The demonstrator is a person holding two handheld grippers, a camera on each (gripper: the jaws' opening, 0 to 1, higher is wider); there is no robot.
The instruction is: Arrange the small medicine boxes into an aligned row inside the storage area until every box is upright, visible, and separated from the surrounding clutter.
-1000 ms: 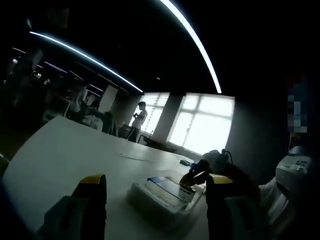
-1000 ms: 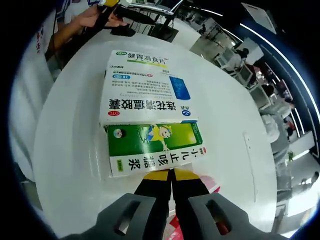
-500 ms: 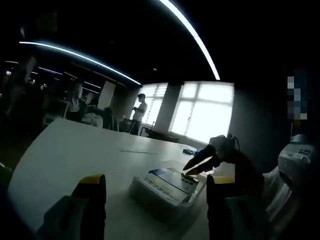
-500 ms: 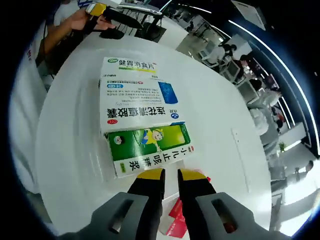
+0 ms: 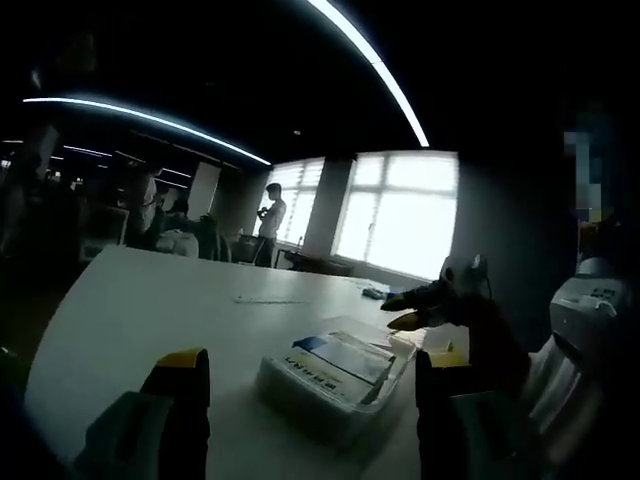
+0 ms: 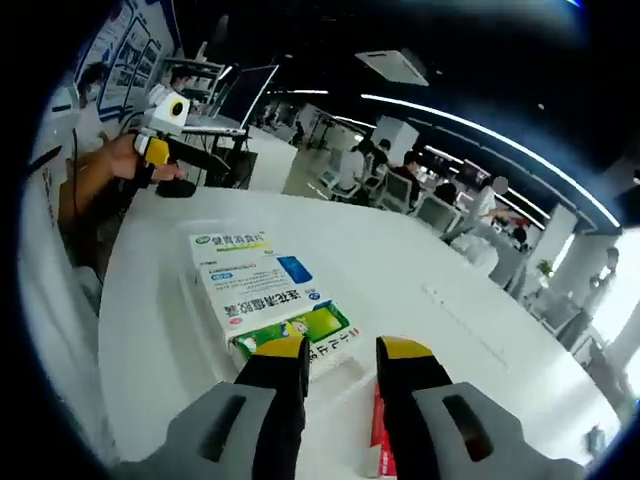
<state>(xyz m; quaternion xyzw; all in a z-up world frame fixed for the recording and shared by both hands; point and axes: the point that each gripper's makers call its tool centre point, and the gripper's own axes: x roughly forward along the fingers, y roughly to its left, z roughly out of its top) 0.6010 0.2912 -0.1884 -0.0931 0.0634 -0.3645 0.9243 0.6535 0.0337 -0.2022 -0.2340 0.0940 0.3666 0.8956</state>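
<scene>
A clear storage tray (image 6: 188, 300) on the white table holds medicine boxes lying flat, side by side. A green box (image 6: 300, 328) lies nearest, a white box with blue print (image 6: 252, 285) behind it, and a green-labelled box (image 6: 228, 240) farthest. My right gripper (image 6: 342, 350) hovers open just above the green box, holding nothing. A red box (image 6: 380, 432) lies on the table under its right finger. In the left gripper view the tray (image 5: 335, 378) sits ahead of my open left gripper (image 5: 312, 372). The right gripper (image 5: 408, 318) hangs above the tray's far end.
A hand holds the left gripper (image 6: 155, 150) at the table's far left edge. A thin flat strip (image 6: 468, 315) lies on the table to the right. Desks, a monitor (image 6: 240, 95) and several people stand beyond the table. Bright windows (image 5: 400, 215) are behind.
My right gripper has gone from shut to open and has lifted and tilted back from the green box. In the left gripper view it has risen off the tray.
</scene>
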